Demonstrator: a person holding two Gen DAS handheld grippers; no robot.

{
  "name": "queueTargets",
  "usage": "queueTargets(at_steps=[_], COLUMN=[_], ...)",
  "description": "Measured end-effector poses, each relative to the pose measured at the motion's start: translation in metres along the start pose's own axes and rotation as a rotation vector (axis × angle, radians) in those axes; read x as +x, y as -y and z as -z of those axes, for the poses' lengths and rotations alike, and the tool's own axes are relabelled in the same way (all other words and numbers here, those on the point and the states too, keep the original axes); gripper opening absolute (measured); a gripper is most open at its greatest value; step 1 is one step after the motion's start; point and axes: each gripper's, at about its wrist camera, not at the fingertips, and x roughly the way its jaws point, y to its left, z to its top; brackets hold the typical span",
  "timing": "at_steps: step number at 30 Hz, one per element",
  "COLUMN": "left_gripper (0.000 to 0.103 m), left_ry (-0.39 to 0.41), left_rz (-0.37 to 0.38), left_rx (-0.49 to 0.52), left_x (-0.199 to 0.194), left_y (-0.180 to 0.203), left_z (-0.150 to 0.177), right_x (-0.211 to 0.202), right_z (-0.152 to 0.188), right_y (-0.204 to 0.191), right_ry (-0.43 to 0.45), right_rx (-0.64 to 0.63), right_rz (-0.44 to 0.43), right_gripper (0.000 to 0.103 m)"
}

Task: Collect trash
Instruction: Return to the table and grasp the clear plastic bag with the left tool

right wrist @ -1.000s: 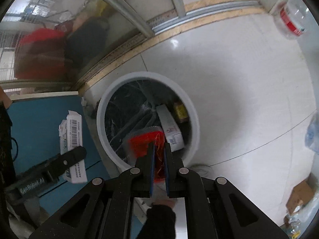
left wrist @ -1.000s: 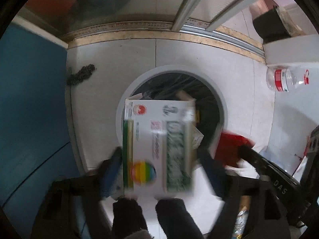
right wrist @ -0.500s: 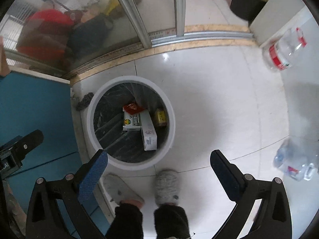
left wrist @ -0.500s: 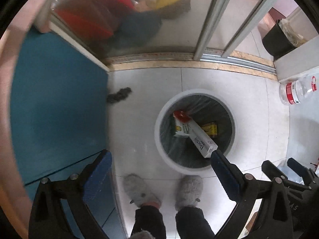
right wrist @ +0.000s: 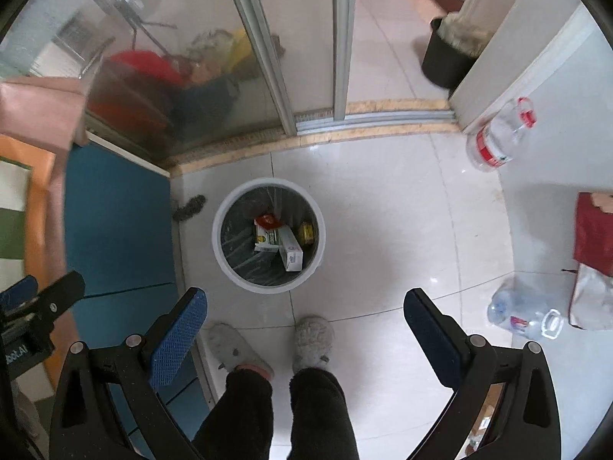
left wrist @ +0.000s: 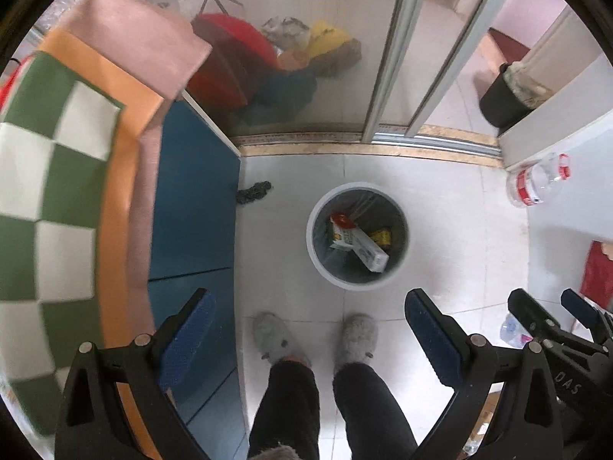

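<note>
A white round trash bin stands on the tiled floor below both grippers. In it lie a white carton, a green-and-white box, a red wrapper and a yellow packet. My left gripper is open and empty, high above the bin. My right gripper is open and empty at about the same height. The right gripper also shows at the right edge of the left wrist view.
A blue cabinet with a checked cloth on top stands left. Plastic bottles lie at the right. A red bag, a black bin and a glass sliding door are beyond. The person's slippered feet stand beside the bin.
A second ago the left gripper held the box and the right held the red wrapper over the bin. Both opened, the items dropped in, and both grippers rose away.
</note>
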Motion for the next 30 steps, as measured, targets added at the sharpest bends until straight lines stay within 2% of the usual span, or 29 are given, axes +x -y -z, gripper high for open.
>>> queueTargets(at_steps=[9,14,20,24,27,30], left_gripper=[0.101,0.101,0.101,0.101,0.103,0.103], left_ry=[0.057,0.099,0.152,0.19,0.239,0.266], left_rz=[0.046,0.079,0.11,0.105,0.083,0.021], left_rx=[-0.006,-0.012,-0.056,-0.075,-0.112,-0.171], left_x=[-0.106,-0.15,-0.186,-0.205,-0.224,-0.237], left_y=[0.006,0.004,-0.01,-0.032,-0.07,-0.124], left_z=[0.024,0.035,0.041,0.038,0.035,0.038], right_x=[-0.147,-0.203,-0.235,-0.248,-0.253,-0.258], right_z=[0.028,0.04,0.049,0.046,0.043,0.039], right_y=[0.01,0.009,0.002,-0.014,-0.042,-0.086], right_ry=[0.096,0.129,0.141,0.131,0.127,0.117], right_rx=[-0.003,-0.024,-0.044,-0.036,-0.058,-0.118], right_rz=[-0.03,-0.042,-0.076,-0.145,-0.186,-0.215], right_gripper=[0.103,0.103,0.103,0.103,0.103,0.103])
